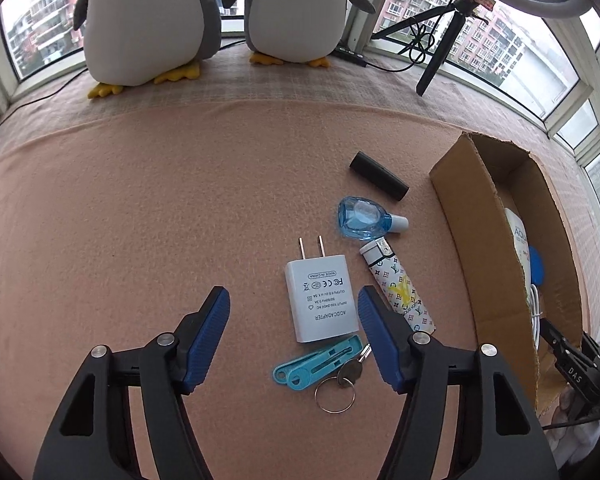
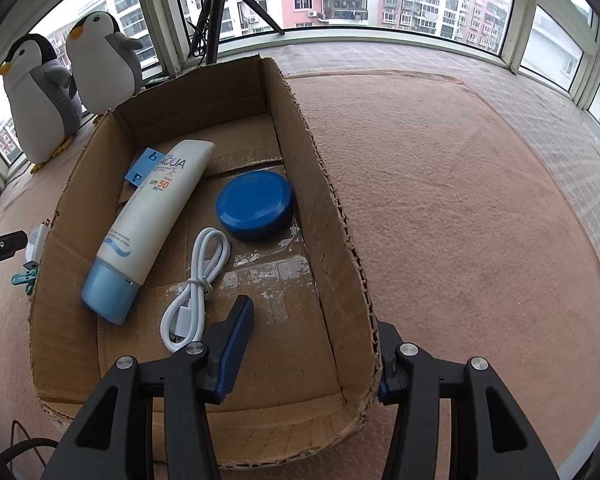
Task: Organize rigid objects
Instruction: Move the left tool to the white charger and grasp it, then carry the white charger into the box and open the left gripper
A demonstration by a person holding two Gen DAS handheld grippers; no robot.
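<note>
In the left wrist view my left gripper (image 1: 294, 300) is open and empty above the pink cloth, its right finger beside a white power adapter (image 1: 320, 300). Near it lie a patterned lighter (image 1: 398, 286), a teal key tag with keyring (image 1: 320, 368), a blue bottle (image 1: 360, 222) and a black tube (image 1: 378, 176). In the right wrist view my right gripper (image 2: 312, 348) is open, straddling the right wall of a cardboard box (image 2: 340, 216). The box holds a sunscreen tube (image 2: 156, 216), a blue round tin (image 2: 254, 204), a white cable (image 2: 196, 280) and a blue card (image 2: 142, 168).
Two plush penguins (image 1: 204, 16) stand at the far window edge; they also show in the right wrist view (image 2: 72, 80). A tripod (image 1: 440, 48) with cables stands by the window. The box (image 1: 480, 216) lies to the right of the loose items.
</note>
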